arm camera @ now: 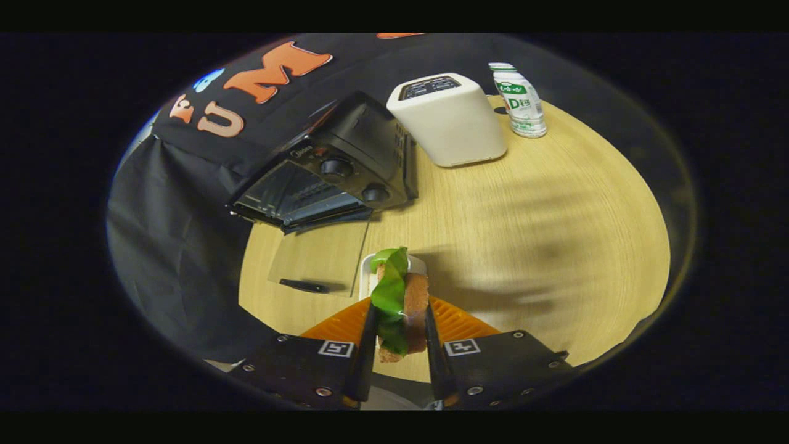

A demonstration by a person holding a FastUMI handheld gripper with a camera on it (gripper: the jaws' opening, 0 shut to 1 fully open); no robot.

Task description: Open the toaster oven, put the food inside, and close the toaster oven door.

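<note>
My gripper (399,320) is shut on a sandwich (397,302), brown bread with a green lettuce leaf, held on edge between both fingers above the wooden table. Just beyond it lies a small white plate (368,271). Farther ahead and to the left stands the black toaster oven (333,166) with two knobs. Its glass door (320,256) is folded down flat onto the table, dark handle (303,285) toward me, so the oven's mouth (286,194) stands open.
A white pop-up toaster (449,120) stands right of the oven, and a white bottle with a green label (519,100) beyond it. The round wooden table (542,234) stretches off to the right. Black cloth hangs behind and left of the oven.
</note>
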